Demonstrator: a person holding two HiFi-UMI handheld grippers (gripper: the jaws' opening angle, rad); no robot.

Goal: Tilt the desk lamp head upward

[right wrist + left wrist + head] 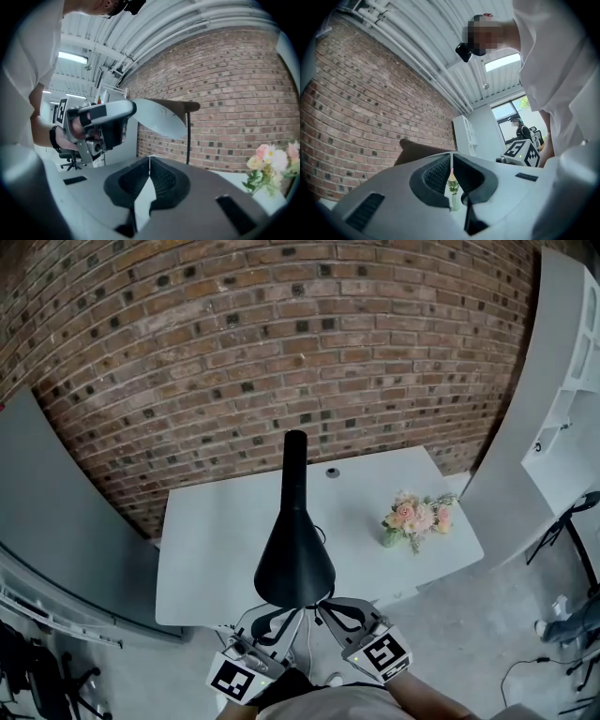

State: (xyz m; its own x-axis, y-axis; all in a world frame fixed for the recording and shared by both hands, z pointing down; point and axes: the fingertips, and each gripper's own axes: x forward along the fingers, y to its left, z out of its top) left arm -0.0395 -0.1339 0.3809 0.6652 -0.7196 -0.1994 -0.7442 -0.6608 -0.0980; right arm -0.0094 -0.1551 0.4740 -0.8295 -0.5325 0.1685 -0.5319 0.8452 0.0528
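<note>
The black desk lamp stands on the white table point(216, 531), its cone head point(294, 559) over the near edge and its arm point(295, 460) rising behind. My left gripper point(277, 613) reaches under the head's near rim. From the right gripper view the left gripper point(101, 124) has its tip on the rim of the pale inside of the lamp head point(157, 117). In its own view the left gripper point(452, 159) has its jaws closed, the shade point(417, 149) running up to the tips. My right gripper point(150, 160) is shut and holds nothing, just right of the head point(339, 607).
A small vase of pink flowers point(417, 517) stands on the table's right side. A brick wall point(281, 334) backs the table. A white shelf unit point(572, 427) and a chair point(572, 521) are at the right, a grey panel point(56, 512) at the left.
</note>
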